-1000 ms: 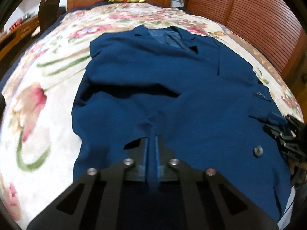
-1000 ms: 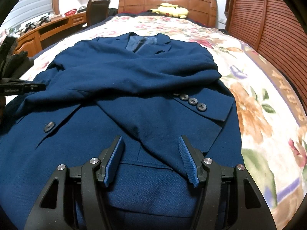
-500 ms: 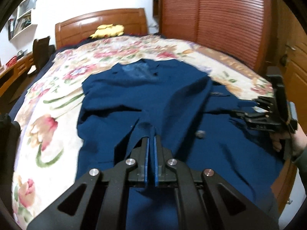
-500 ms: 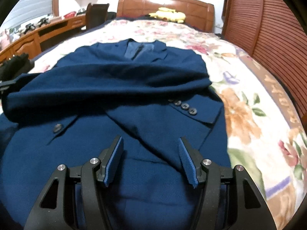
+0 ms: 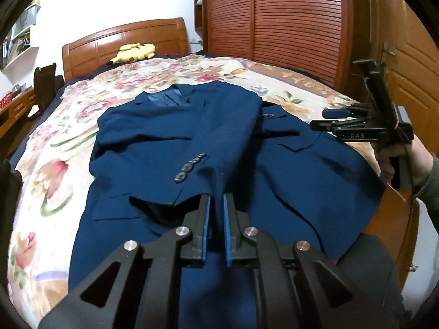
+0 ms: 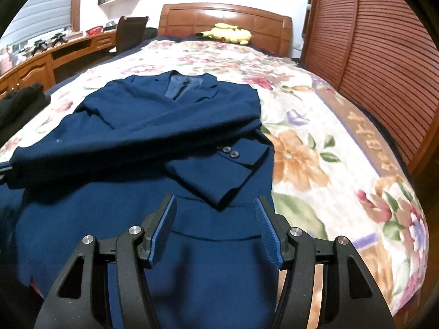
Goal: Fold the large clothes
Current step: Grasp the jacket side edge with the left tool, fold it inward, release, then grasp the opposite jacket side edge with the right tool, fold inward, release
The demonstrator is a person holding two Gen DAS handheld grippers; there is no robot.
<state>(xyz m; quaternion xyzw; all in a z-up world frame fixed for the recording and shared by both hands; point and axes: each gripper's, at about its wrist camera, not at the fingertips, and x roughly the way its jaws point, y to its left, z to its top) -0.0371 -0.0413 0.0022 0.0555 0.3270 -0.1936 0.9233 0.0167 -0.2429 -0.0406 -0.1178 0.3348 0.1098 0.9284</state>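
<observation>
Closest in, the left gripper (image 5: pixel 216 208) has its jaws just starting to open, only a narrow gap so far, and a fold of the jacket (image 5: pixel 219 142) sits in that gap, pads no longer pinching it as far as I can see. The right gripper (image 6: pixel 215 219) is spread fairly wide with nothing in it, hovering over the near hem.

The jacket itself lies flat on the bed (image 6: pixel 315 142), collar toward the headboard (image 6: pixel 225 19), both sleeves crossed over the chest. One cuff (image 5: pixel 189 167) with its row of buttons is right past the left jaws.

My guess is it's heavyish, thick and floppy, so it'll sag and drag if lifted from one point. I'd grab the two hem corners and flip the bottom half up toward the collar. The buttons could snag, so stay off them.

Yellow plush (image 6: pixel 230 34) way back by the headboard.
</observation>
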